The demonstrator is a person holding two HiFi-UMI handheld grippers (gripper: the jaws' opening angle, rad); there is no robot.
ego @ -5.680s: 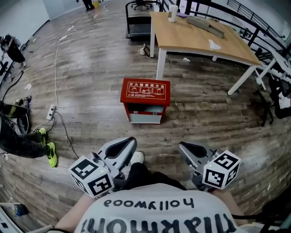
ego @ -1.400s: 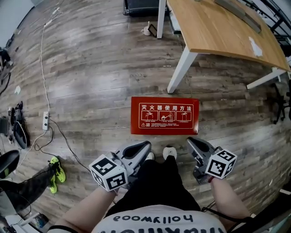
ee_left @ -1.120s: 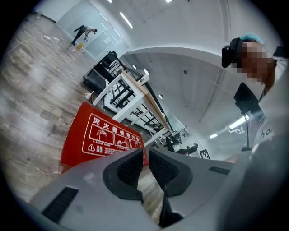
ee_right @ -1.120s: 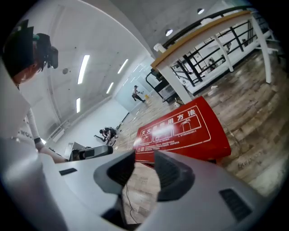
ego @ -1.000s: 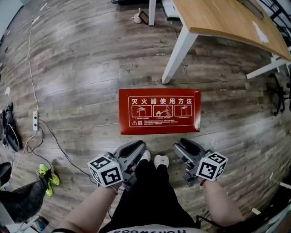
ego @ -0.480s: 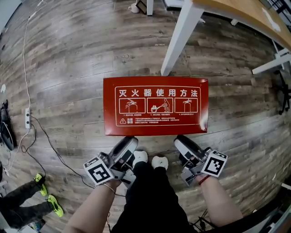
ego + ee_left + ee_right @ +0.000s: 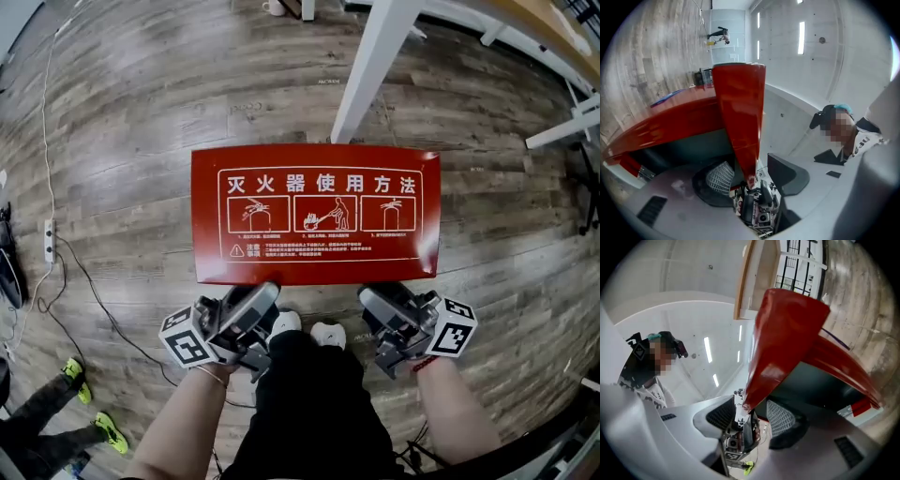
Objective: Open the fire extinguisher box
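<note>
The fire extinguisher box [image 7: 314,211] lid's front lip sits between both sets of jaws. My left claw [image 7: 251,302] is opening, right claw [image 7: 382,305] released too. I'd clench both evenly, then lift together.

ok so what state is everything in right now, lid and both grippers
lid: front edge between both grippers' jaws, can't tell if it has lifted yet
left gripper: jaws opening, lid edge between them, not clamped on it
right gripper: jaws apart around lid edge, not gripping
</note>
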